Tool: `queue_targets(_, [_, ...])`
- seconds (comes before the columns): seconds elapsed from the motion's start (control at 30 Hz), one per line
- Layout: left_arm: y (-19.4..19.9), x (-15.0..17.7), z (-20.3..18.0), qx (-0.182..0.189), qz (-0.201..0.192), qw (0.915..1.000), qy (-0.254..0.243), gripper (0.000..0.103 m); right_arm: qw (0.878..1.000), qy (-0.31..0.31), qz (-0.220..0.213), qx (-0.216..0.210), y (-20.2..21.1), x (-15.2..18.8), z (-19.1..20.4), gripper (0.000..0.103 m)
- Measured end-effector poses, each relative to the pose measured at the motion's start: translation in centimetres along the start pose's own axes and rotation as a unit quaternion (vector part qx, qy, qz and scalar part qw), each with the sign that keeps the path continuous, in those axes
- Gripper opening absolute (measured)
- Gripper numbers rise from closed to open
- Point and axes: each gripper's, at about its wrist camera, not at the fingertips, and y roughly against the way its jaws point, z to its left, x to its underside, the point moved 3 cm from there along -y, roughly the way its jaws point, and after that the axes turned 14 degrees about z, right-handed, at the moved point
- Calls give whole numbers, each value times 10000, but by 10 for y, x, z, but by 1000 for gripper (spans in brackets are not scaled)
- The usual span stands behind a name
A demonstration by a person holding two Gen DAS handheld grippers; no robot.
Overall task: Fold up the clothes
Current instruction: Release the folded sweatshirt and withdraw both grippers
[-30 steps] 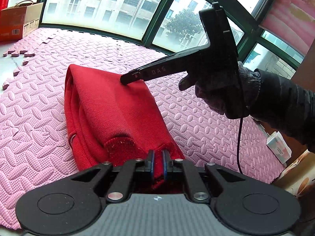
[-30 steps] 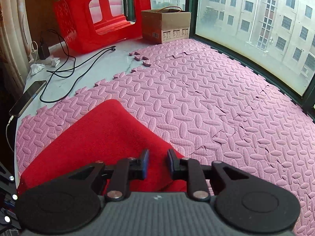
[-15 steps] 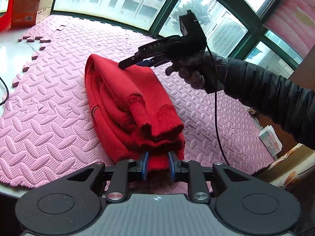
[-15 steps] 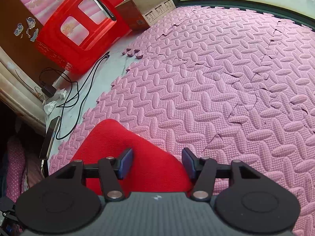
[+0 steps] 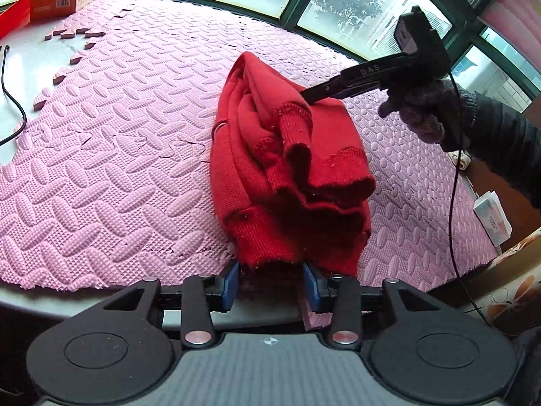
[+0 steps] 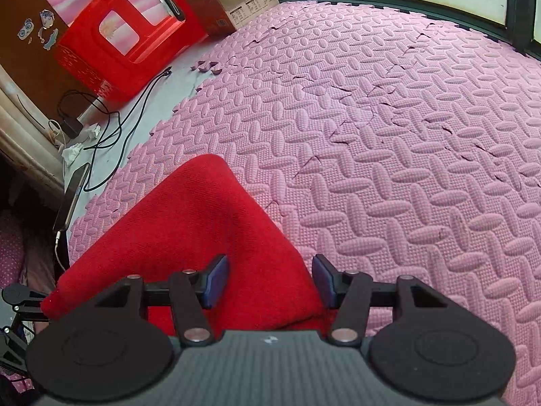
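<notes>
- The left gripper (image 5: 272, 282) is seen with its blue pads spread apart; the ribbed hem of the red sweater (image 5: 290, 176) lies between them, and no clamping is shown
- The right gripper (image 6: 268, 280) is likewise held wide, its pads apart on either side of a raised fold of the sweater (image 6: 189, 237)
- In the left wrist view the right gripper (image 5: 309, 96) is carried by a gloved hand (image 5: 417, 111), its tip touching the top of the bunched sweater; "DAS" is printed on its finger
- The sweater is heaped near the front edge of a pink interlocking foam mat (image 6: 405, 155) with an embossed oval pattern
- Beyond the mat's jagged edge a pale bare surface is seen, with black cables (image 6: 111, 125), a phone (image 6: 72, 196) and crumpled tissue
- A red plastic stool (image 6: 135, 34) and a cardboard box (image 6: 230, 6) with unreadable labels are set at the far end
- Large dark-framed windows (image 5: 338, 0) are shown, with buildings and a tree outside
- Cartoon stickers are stuck on a brown panel (image 6: 30, 44)
</notes>
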Motion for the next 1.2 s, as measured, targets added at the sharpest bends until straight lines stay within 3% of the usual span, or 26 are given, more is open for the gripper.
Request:
queue_targets(0.17, [-2, -15, 5, -162, -191, 9996, -158, 39, 9987, -438, -203, 141, 19, 50, -10, 55])
queue_targets(0.33, [-11, -49, 0, -327, -365, 9968, -633, 36, 9925, -1017, -587, 336, 36, 93, -21, 56])
queue_targets(0.5, [-35, -97, -9, -318, -470, 9929, -1046, 32, 9811, -1592, -967, 529, 53, 136, -33, 56])
queue_targets(0.67, [-53, -131, -15, -262, -356, 9924, -1150, 32, 9666, -2010, -1387, 780, 74, 172, -39, 54])
queue_targets(0.8, [-32, -128, -11, -460, -398, 9899, -1277, 34, 9632, -1575, -1753, 1294, 92, 173, -13, 55])
queue_targets(0.9, [-6, -131, -12, -588, -607, 9886, -1242, 32, 9663, -1120, -1907, 1317, 93, 162, 11, 49])
queue_targets(1.07, [18, -145, -48, -11, -940, 9862, -1365, 30, 9700, -665, -2068, 1093, 72, 132, 48, 35])
queue_targets(1.2, [-6, -161, -85, 511, -691, 9834, -1597, 25, 9720, -597, -2104, 862, 54, 124, 64, 28])
